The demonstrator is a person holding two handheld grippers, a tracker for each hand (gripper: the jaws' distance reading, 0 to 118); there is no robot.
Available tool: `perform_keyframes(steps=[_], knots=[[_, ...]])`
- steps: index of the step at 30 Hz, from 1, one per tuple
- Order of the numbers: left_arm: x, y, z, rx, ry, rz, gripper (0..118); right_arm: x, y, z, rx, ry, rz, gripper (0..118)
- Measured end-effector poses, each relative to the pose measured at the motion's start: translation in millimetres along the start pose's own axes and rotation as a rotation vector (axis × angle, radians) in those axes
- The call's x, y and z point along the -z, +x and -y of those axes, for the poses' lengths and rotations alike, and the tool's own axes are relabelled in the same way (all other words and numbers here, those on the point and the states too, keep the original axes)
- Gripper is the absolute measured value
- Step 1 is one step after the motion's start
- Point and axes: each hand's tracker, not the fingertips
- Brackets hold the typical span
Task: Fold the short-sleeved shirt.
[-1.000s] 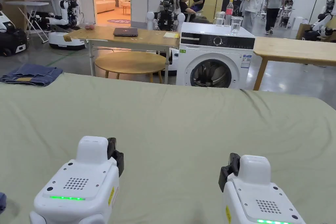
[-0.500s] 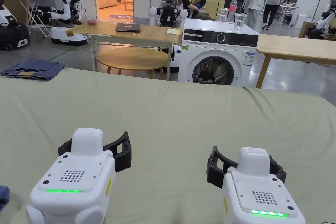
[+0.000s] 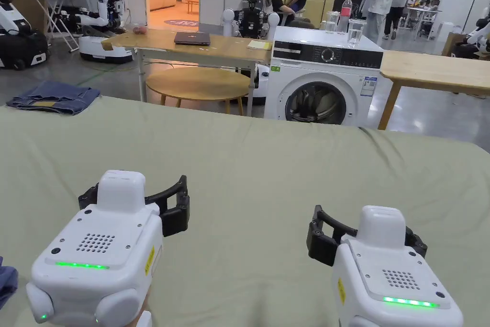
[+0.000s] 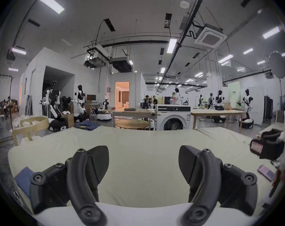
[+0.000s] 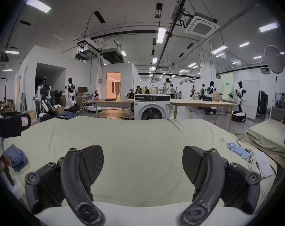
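Both grippers hover low over a pale green bed sheet (image 3: 268, 160), side by side near its front edge. My left gripper (image 3: 131, 198) (image 4: 143, 156) is open, with bare sheet between its jaws. My right gripper (image 3: 366, 232) (image 5: 142, 154) is open too and holds nothing. A crumpled blue garment (image 5: 16, 157) lies on the sheet to the left of the left gripper. It peeks in at the head view's left edge (image 3: 5, 285) and shows beside the left jaw (image 4: 23, 179). I cannot tell its shape or whether it has sleeves.
Folded jeans (image 3: 52, 98) lie on the bed's far left corner. Beyond the bed stand a washing machine (image 3: 325, 79), wooden tables (image 3: 430, 72) and a round table (image 3: 198, 84). A phone (image 4: 265, 172), small blue items (image 5: 239, 150) and a pillow (image 5: 269, 136) lie to the right.
Both grippers have gone from shut to open during the last second. They have stayed low over the sheet while the head camera shifted a little.
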Motion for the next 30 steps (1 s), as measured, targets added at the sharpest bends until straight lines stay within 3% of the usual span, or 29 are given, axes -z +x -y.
perform_keyframes(steps=[3,7,11,19,30], knots=[[1.2,-0.8,3.7,0.014,-0.003,-0.003,89,5.4,2.7,0.4,0.034,-0.020,0.004,100],[2.1,-3.5,8.2,0.013,-0.014,0.030,89,13.5,-1.4,4.7,-0.005,-0.063,0.116,100],[5.4,-3.3,11.2,0.015,-0.059,0.027,89,16.6,-0.9,6.8,-0.002,-0.085,0.088,100],[4.8,-10.3,15.8,-0.049,-0.071,0.023,89,18.2,4.3,5.9,0.101,-0.138,0.000,100],[4.8,-13.1,14.1,-0.054,-0.081,0.027,89,21.4,-8.8,9.2,0.049,-0.171,0.084,100]])
